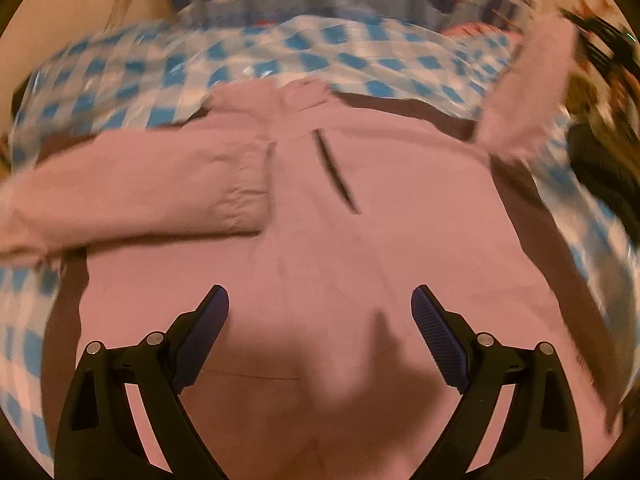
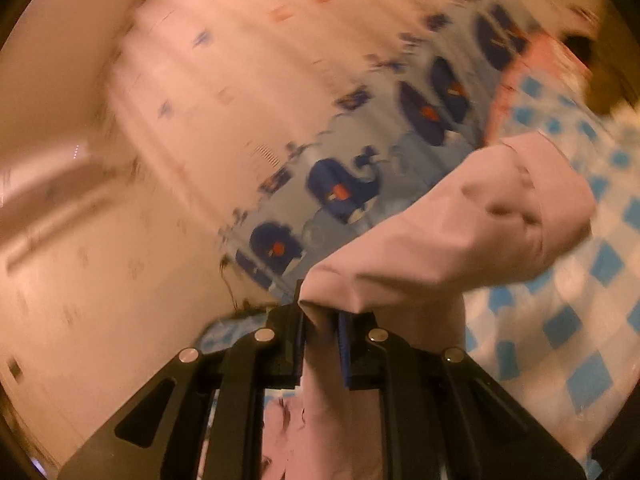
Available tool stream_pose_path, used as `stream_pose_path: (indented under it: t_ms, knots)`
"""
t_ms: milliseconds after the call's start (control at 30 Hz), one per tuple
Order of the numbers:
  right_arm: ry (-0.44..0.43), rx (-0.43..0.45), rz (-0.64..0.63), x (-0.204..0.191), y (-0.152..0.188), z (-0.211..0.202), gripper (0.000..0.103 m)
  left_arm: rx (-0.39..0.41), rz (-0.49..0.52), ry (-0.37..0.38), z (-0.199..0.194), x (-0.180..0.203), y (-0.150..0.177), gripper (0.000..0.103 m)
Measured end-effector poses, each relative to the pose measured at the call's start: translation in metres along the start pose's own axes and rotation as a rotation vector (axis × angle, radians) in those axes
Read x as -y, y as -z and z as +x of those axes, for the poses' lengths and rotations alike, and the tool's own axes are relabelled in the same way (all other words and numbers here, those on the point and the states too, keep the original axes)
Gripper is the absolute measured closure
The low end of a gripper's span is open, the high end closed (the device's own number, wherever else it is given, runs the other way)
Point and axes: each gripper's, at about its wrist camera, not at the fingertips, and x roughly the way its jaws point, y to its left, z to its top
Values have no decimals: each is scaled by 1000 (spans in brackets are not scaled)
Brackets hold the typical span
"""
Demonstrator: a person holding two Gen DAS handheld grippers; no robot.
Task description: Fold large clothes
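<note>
- The large pale pink padded jacket (image 1: 360, 200) lies spread flat, front side up, on a bed with a blue-and-white checked cover (image 1: 280, 60); its dark zip opening (image 1: 336, 172) runs down from the collar.
- One sleeve (image 1: 160, 184) is already laid across the chest, with its cuff close to the zip. The other sleeve (image 2: 460, 232) is lifted off the bed.
- Your right tool (image 2: 322, 344) is clamped together on the end of that lifted sleeve; a fold of pink cloth is pinched between the two pads, and the sleeve hangs from them.
- Your left tool (image 1: 320, 332) stands with its fingers wide apart above the lower body of the jacket, and it holds nothing.
- I judge that the cloth is soft and limp, with light padding. It will bend wherever it is not supported, so the sleeve will sag and swing when you carry it.
- The surface looks smooth, perhaps a little slippery, so take a thick fold or a seam and not one thin layer.
- Good places to hold, in my opinion: the cuff, the shoulder seam, the hem corners. These are the firmer parts.
- The jacket does not look heavy, but it is bulky. Nothing on it seems fragile; only the zip could catch.
- The whale-pattern cloth (image 2: 344, 192) behind the bed is not part of the job.
</note>
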Motion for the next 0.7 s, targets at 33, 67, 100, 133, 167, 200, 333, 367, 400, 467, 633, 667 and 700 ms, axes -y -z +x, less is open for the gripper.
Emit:
stream_pose_path:
  t_ms: [33, 67, 100, 133, 167, 200, 333, 367, 400, 467, 633, 667, 700]
  knots:
    - [-6, -20, -52, -26, 2, 8, 88, 1, -45, 10, 0, -12, -1, 14]
    - [-14, -36, -92, -47, 5, 14, 88, 1, -104, 10, 0, -29, -3, 14]
    - [-27, -61, -141, -75, 9, 25, 88, -3, -141, 4, 1, -40, -3, 14]
    - [-47, -90, -184, -101, 17, 38, 88, -3, -180, 3, 0, -52, -4, 14]
    - [-64, -113, -219, -121, 24, 46, 88, 8, -231, 5, -2, -68, -5, 14]
    - [-83, -141, -263, -146, 34, 55, 88, 17, -268, 4, -4, -80, -6, 14]
    - [-140, -292, -432, -234, 92, 100, 88, 50, -396, 7, -11, -124, -6, 14]
    - [-159, -340, -465, -253, 114, 113, 88, 51, -419, 5, -10, -133, -5, 14]
    - [-180, -389, -483, -268, 138, 126, 88, 38, -452, 0, -6, -146, -4, 14]
    - [-208, -471, -496, -282, 179, 145, 88, 11, -536, 19, 1, -169, 2, 14]
    - [-228, -695, -506, -282, 304, 188, 88, 32, -757, 13, 1, -225, 18, 14]
    - [-224, -741, -523, -279, 327, 194, 88, 51, -763, -9, -2, -232, 18, 14]
    - [-219, -785, -528, -273, 340, 199, 87, 60, -763, -27, -4, -235, 17, 14]
